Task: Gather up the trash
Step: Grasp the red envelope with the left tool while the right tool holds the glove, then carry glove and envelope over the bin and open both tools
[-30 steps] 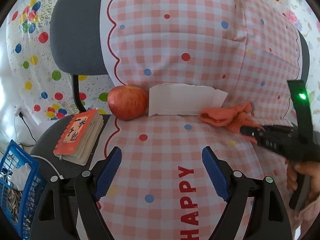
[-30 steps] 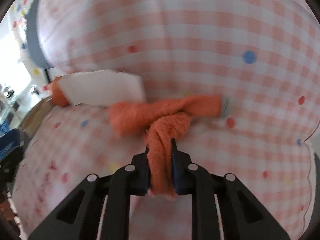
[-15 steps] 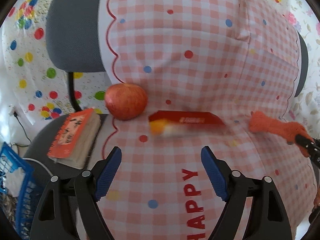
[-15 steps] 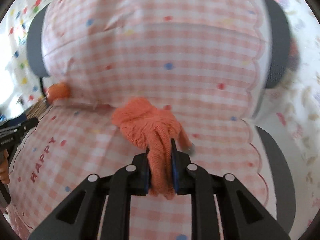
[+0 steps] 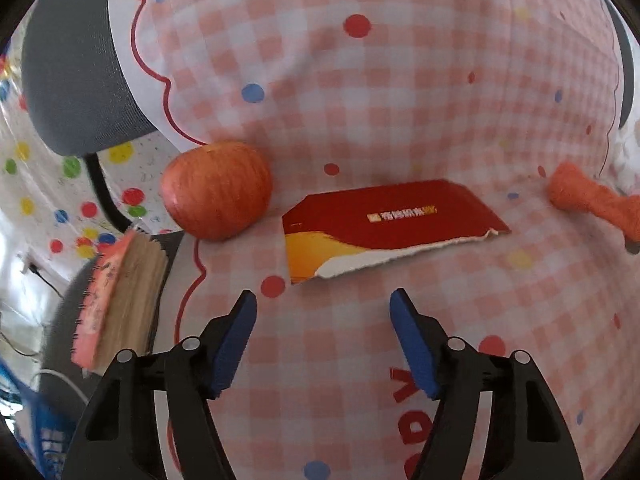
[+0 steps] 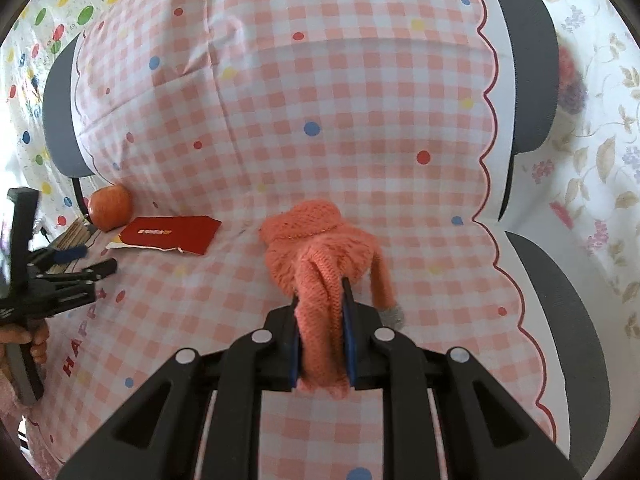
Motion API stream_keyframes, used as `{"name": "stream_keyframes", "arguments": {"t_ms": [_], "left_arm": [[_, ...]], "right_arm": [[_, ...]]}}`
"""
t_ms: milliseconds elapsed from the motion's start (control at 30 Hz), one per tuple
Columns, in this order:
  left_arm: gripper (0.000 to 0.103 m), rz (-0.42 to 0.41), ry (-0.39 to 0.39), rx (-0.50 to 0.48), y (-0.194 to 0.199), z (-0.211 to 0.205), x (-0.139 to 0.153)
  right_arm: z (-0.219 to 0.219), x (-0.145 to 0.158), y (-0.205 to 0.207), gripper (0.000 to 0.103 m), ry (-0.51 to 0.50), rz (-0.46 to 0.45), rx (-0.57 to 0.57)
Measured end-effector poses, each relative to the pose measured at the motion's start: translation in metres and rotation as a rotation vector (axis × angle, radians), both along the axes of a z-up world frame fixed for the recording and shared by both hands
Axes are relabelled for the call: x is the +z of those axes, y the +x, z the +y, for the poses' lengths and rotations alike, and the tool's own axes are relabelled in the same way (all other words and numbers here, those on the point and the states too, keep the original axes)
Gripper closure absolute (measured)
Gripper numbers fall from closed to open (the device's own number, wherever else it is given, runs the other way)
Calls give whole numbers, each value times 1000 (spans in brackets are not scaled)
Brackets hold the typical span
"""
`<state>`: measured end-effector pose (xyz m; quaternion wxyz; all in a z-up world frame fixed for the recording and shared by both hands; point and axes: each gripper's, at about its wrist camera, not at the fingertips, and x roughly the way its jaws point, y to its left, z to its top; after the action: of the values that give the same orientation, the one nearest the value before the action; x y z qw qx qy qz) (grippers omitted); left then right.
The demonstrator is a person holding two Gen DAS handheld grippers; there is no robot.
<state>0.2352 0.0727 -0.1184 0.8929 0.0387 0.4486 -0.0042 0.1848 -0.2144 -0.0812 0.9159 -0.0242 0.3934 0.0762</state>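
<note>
A torn red and yellow paper wrapper lies flat on the pink checked cloth, red side up, just right of a red apple. My left gripper hovers right before the wrapper's near edge; its jaws are closing and nothing is between them. My right gripper is shut on an orange knitted glove, which hangs bunched above the cloth. The right wrist view shows the wrapper, the apple and the left gripper at far left. The glove shows at the left view's right edge.
A spiral notebook with an orange cover lies on the grey chair seat left of the cloth. The grey chair back rises behind. A blue basket sits low at far left. A hand grips the left tool.
The paper flipped from its white side to its red side and now lies flat. My left gripper moved closer to it and narrowed. My right gripper carried the glove away to the right.
</note>
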Motion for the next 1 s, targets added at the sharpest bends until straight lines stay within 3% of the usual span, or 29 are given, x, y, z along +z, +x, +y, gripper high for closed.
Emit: {"name": "stream_keyframes", "arguments": {"t_ms": [167,300,367,467,533,800,1000], "left_arm": [[48,-11,39,-33,18,2,-2],[62,-33,111,-144,27,-15,-1],[79,-42,168,-200,28,-27,1],[94,-57,182,-220,23,-35,7],[101,-82,142,-217,11,-37,20],[102,-151,-173,-180,-62,-28,78],[102,-212,-282,-218,-131,-56,100]], "right_arm": [[3,-2,6,87,7,7,11],[4,-5,10,87,7,15,17],[3,-5,10,87,6,14,14],[2,-3,9,87,8,12,7],[0,1,5,87,10,4,1],[-7,35,-39,87,67,-59,-3],[-25,62,-97,87,124,-108,-21]]}}
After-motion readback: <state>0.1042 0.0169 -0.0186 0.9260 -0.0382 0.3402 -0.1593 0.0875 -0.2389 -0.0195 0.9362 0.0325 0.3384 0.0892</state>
